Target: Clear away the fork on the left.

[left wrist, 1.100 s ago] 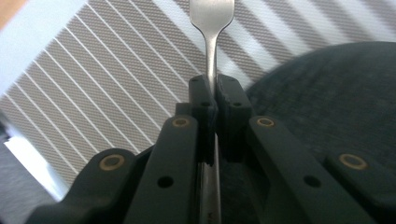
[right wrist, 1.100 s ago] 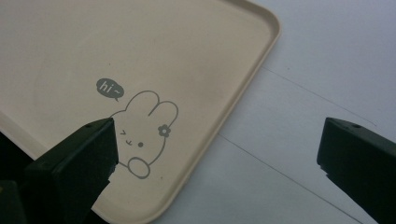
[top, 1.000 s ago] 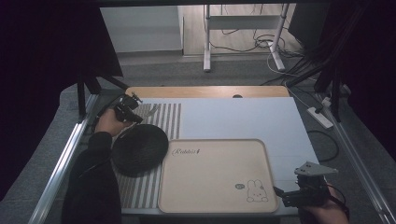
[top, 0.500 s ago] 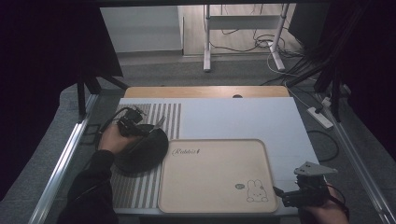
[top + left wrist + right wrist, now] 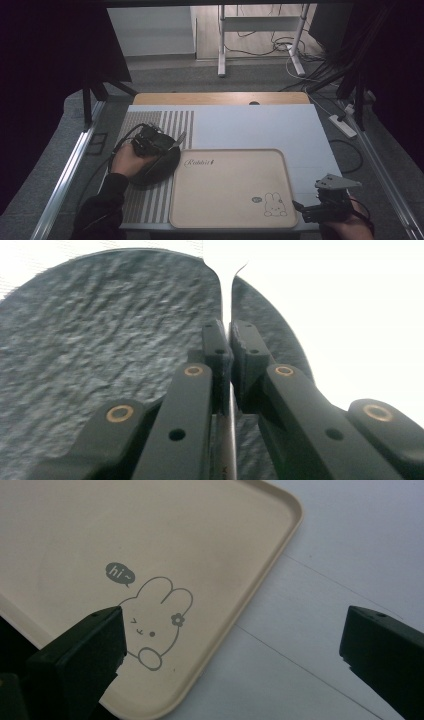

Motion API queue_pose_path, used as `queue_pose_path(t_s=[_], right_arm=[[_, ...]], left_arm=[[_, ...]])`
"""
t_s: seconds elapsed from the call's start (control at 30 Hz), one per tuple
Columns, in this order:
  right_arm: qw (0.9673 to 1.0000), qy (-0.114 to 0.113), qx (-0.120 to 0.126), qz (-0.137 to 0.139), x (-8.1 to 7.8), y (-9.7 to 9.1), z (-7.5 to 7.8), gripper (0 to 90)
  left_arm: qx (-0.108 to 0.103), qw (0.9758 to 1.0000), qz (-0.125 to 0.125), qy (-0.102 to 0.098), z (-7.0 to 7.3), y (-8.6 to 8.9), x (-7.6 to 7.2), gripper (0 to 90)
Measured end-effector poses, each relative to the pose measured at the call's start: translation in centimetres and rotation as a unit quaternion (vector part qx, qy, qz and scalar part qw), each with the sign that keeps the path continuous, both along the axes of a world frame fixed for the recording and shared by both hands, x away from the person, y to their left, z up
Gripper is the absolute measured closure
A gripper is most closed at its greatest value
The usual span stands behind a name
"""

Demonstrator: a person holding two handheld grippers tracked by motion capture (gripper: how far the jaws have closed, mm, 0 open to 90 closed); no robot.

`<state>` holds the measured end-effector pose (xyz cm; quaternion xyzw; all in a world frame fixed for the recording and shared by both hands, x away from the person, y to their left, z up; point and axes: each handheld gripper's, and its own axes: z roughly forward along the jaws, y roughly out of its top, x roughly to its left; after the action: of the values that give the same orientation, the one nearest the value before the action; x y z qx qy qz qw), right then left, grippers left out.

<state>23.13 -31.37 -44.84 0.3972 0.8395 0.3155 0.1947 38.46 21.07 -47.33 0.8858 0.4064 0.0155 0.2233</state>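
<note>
The left gripper [image 5: 172, 145] is clamped on the rim of a dark round plate [image 5: 155, 167]; in the left gripper view its black pads [image 5: 218, 352] press together on the thin edge of that rough, slate-like plate [image 5: 100, 340]. The right gripper [image 5: 305, 210] stands wide with nothing between its tips, which the right gripper view shows spread apart over the tray's corner.

Taking the beige tray [image 5: 230, 210] as the landmark: the worktop [image 5: 250, 125] lies under it and stretches behind it, pale on the right and striped grey to the tray's left. The tray itself sits at the near middle of the worktop. The plate lies on the striped part just left of the tray's far left corner, its edge at the tray's rim or slightly over it. The left gripper is above that same corner, and the right gripper rests off the tray's near right corner. A small rabbit drawing [image 5: 155, 625] with a "hi~" bubble marks that corner.
</note>
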Motion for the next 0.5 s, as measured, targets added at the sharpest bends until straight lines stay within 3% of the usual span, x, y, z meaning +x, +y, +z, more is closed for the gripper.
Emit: queue_pose_path(t_s=[0.5], right_arm=[[1.0000,-0.002,-0.006,0.007,-0.1,0.1,0.0,0.0]], left_arm=[[-0.007,0.9997,0.000,0.022,0.2,-4.4,-3.8,85.8]])
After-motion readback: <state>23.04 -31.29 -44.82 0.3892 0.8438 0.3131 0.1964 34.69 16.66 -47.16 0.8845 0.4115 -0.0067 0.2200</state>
